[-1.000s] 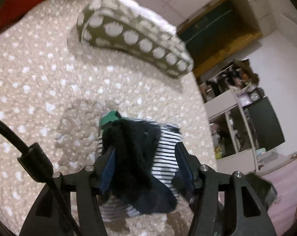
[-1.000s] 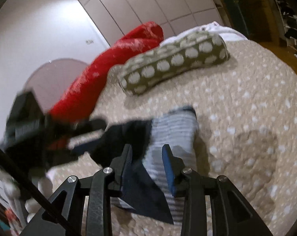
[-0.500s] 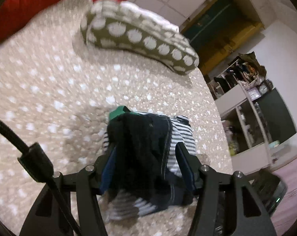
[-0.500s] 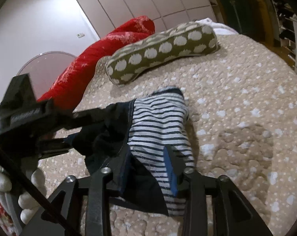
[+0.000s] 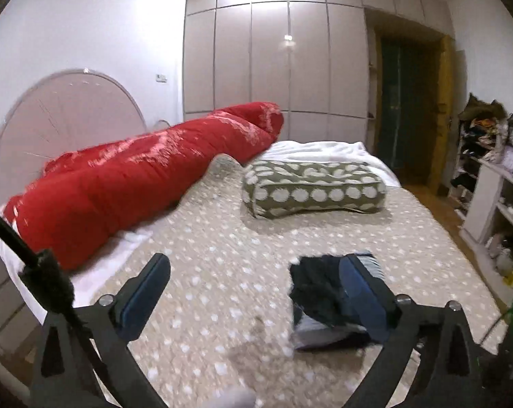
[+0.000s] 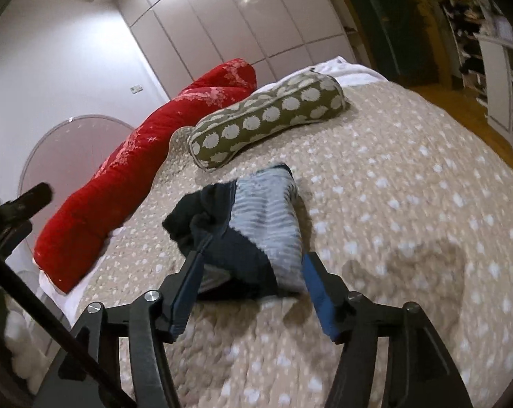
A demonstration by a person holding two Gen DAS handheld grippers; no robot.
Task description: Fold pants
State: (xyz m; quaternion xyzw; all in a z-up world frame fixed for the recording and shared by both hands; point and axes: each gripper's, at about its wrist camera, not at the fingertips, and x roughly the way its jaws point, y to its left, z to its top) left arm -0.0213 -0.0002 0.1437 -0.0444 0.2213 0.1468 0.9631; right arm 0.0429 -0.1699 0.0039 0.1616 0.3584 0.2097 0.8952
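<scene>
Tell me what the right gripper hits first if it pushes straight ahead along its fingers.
Most likely the folded pants: the right gripper is open with the bundle lying just ahead between its fingers on the bedspread. Depth is uncertain; it might skim over them.

A bed covered by a beige bedspread [image 5: 222, 258] with small white spots. Lying on it: a long red rolled duvet [image 5: 147, 176] along the headboard side, an olive-green pillow [image 5: 314, 190] with large white dots near the far end, and white bedding [image 5: 324, 151] just behind that pillow. Nearer the camera, a folded bundle of pants [image 6: 253, 227], dark navy with a blue-and-white striped part, rests on the bedspread, well apart from the pillow.
</scene>
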